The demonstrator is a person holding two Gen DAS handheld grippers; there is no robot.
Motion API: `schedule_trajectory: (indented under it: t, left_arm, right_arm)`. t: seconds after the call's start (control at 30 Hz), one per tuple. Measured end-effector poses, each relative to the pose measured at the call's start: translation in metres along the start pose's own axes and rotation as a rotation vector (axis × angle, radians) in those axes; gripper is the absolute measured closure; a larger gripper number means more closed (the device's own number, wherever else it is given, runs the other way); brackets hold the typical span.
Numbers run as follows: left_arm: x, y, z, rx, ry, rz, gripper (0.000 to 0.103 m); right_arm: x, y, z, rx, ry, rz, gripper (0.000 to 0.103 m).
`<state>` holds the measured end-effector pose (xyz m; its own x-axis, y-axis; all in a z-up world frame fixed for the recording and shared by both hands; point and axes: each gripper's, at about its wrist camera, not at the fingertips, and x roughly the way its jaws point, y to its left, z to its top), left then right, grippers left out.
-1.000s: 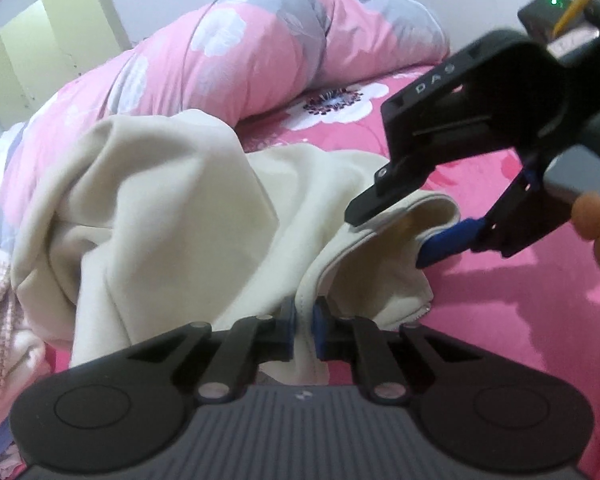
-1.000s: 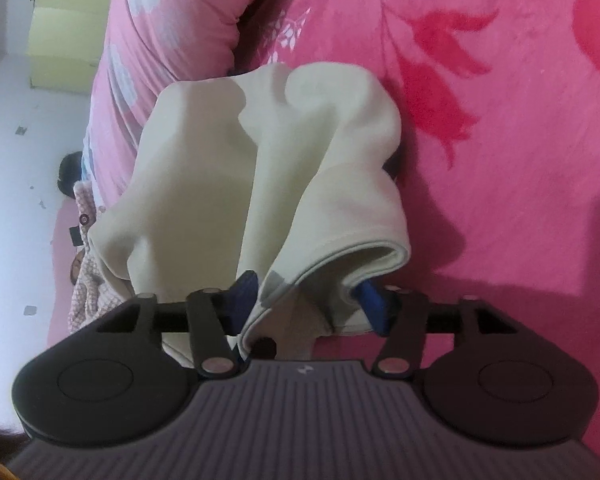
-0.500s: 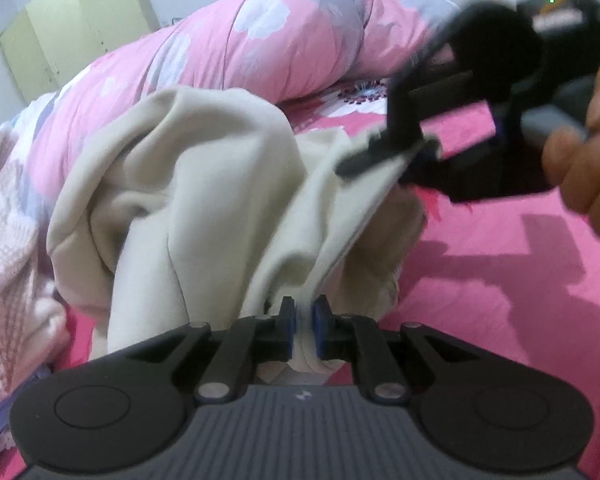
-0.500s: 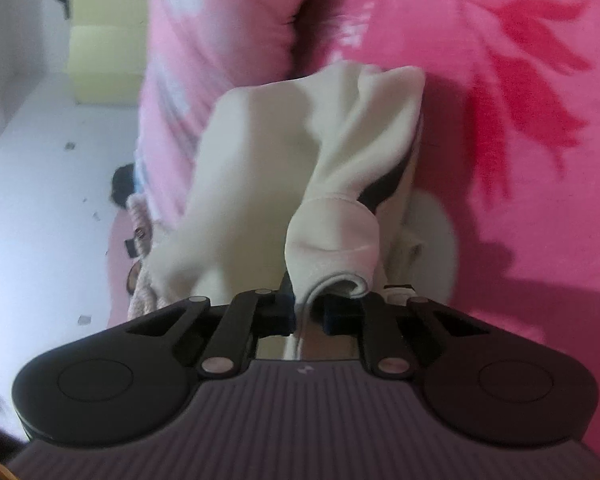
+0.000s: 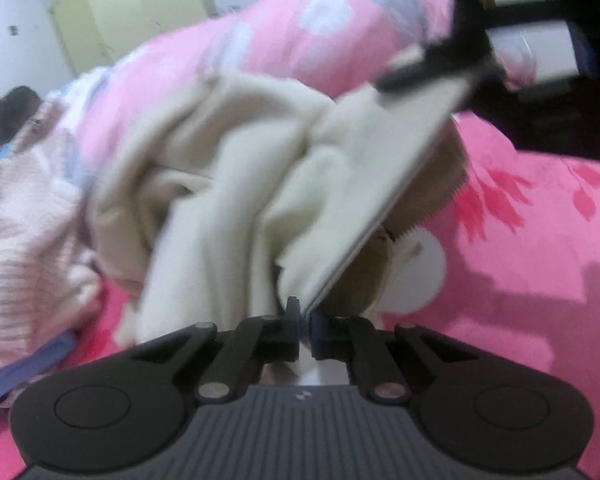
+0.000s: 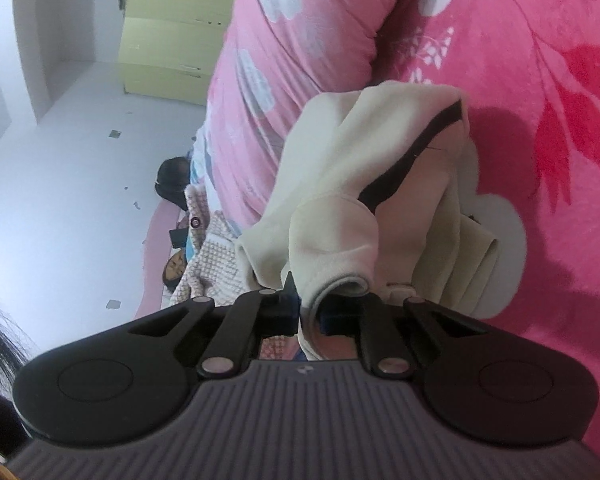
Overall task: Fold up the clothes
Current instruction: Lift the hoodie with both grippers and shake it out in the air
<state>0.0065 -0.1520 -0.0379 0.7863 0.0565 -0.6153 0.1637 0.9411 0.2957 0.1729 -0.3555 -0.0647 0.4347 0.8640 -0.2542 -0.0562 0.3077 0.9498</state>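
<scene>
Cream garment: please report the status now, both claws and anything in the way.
Left claw shut on cream garment. Right claw shut on its hem. Garment bunched, lifted over pink bed. Knit clothes beside, not blocking.

Soft indoor light, motion blur
</scene>
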Motion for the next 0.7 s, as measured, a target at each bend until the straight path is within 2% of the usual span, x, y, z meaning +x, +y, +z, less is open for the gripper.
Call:
schedule_trajectory:
  t: [0.13,0.33,0.7]
  left_arm:
    - [-0.042,0.028,0.009,0.017,-0.089,0.030,0.098]
    - [-0.106,0.063,0.042,0.100,-0.236,0.044,0.098]
    - [-0.259,0.138,0.109,0.173,-0.503,0.035,0.098]
  right_arm:
    - [-0.006,0.017,-0.007,-0.037,-0.020,0.022,0.096]
    - [-0.020,0.070,-0.029,-0.099,-0.054,0.059,0.097]
    - [-0.086,0.241,-0.083,-0.252,-0.149,0.132,0.096]
